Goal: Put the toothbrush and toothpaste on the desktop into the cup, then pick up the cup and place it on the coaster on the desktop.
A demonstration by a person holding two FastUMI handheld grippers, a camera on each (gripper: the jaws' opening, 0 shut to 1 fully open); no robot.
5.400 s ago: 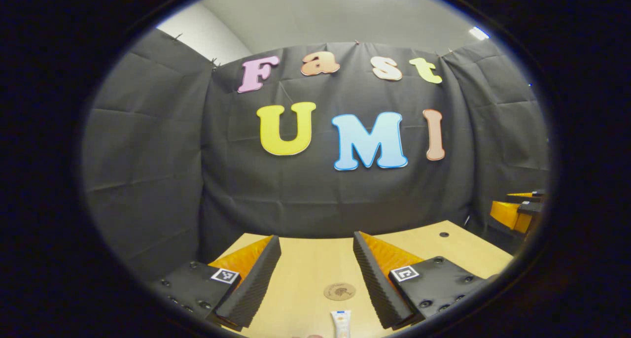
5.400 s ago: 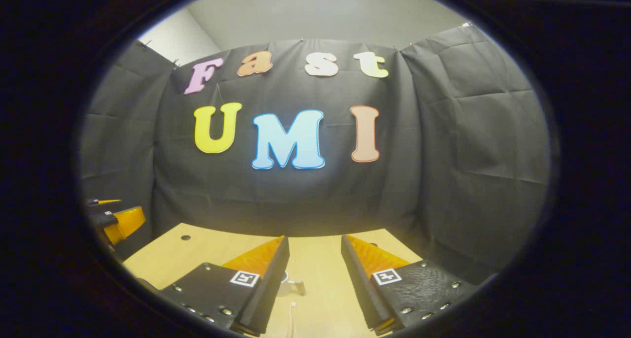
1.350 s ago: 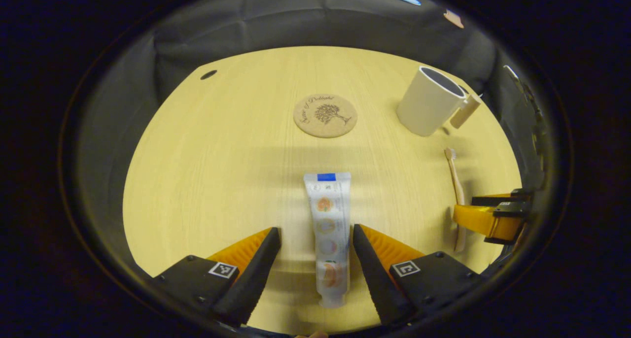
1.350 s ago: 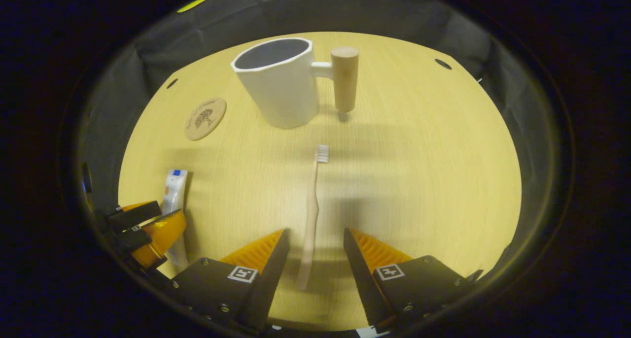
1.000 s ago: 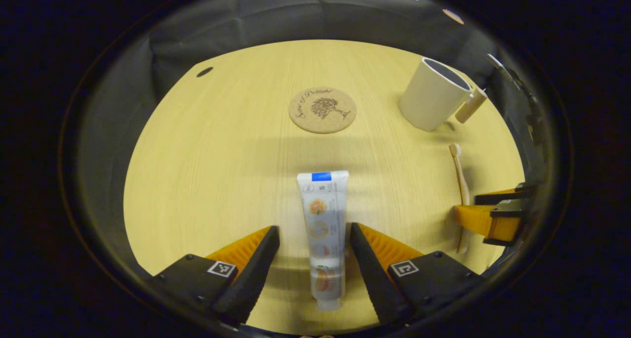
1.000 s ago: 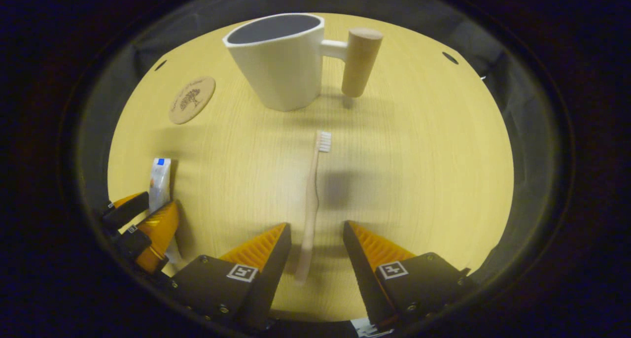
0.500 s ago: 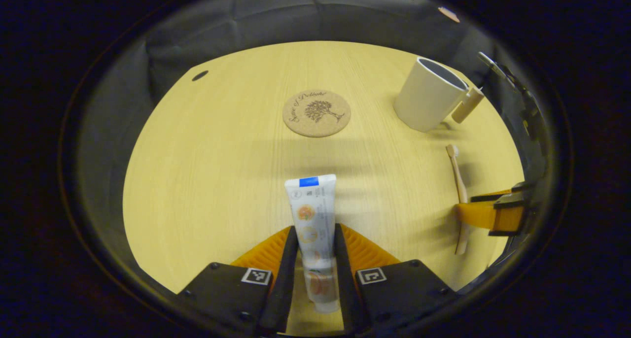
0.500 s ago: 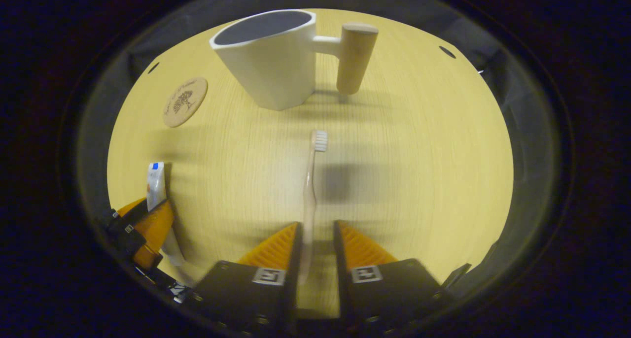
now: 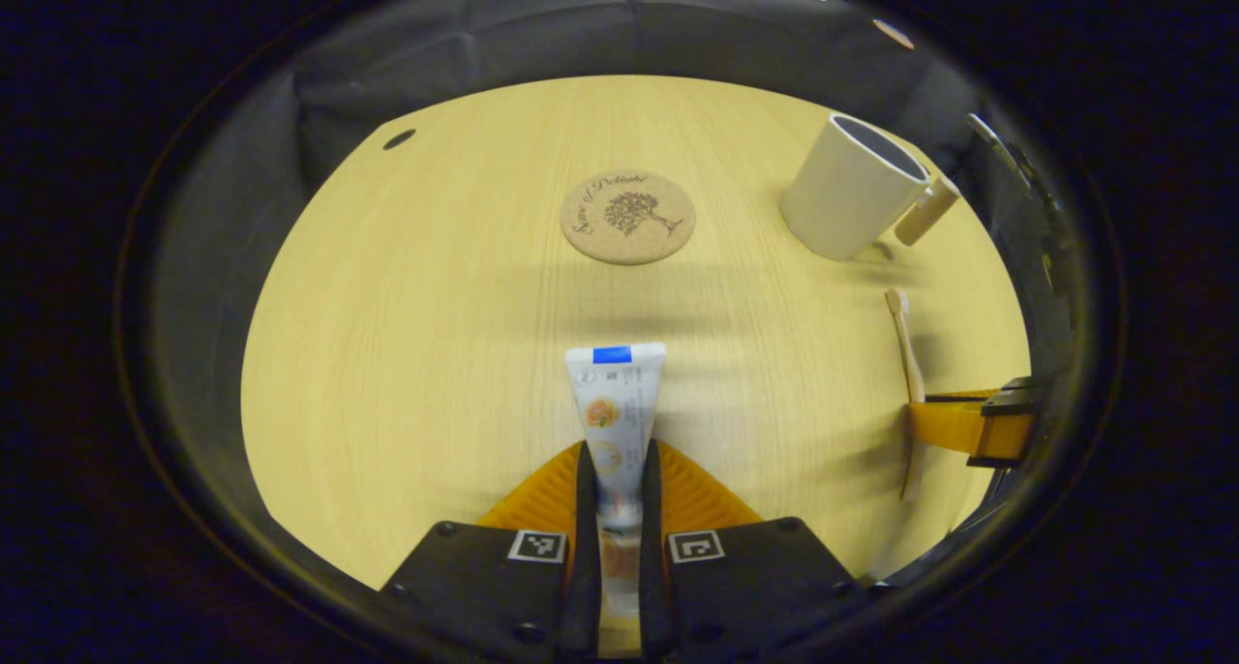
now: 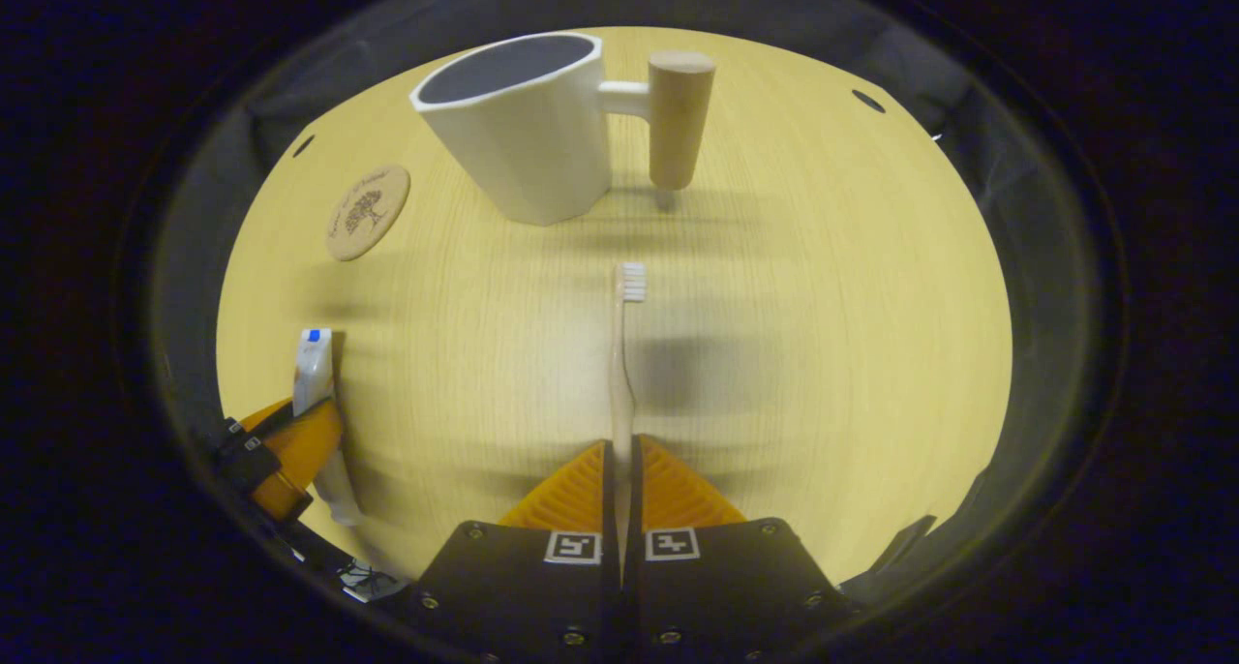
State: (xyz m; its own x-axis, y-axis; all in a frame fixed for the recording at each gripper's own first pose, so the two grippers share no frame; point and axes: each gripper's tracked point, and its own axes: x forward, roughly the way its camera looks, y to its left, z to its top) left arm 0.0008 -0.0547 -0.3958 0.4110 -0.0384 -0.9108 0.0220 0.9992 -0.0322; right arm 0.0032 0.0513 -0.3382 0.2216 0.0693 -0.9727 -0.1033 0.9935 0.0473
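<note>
Pale wood-grain surface (image 9: pixel 407 335) fills the booth, round-edged in both views, with black cloth behind it. Two small dark holes sit near its far edge.

Next in size is a white cup (image 10: pixel 523 141) with a dark inside and a stubby wooden handle (image 10: pixel 675 120) on a short white arm. It stands upright at the far side of the surface, well apart from the coaster. In the left gripper view the cup (image 9: pixel 850 199) stands to the far right.

A round cork coaster (image 9: pixel 627 216) printed with a tree lies flat near the middle of the far half, with nothing on it. In the right gripper view the coaster (image 10: pixel 367 211) lies to the left of the cup.

The left hand-held gripper (image 9: pixel 613 480) is clenched on the lower part of a white toothpaste tube (image 9: pixel 613 412), which has a blue band at its far end and points toward the coaster. Whether the tube is lifted off the surface cannot be told.

The right hand-held gripper (image 10: pixel 619 480) is clenched on the handle of a pale wooden toothbrush (image 10: pixel 622 354), both fingers pressed against it. Its white bristle head points toward the cup, short of it. Lift off the surface cannot be told.
</note>
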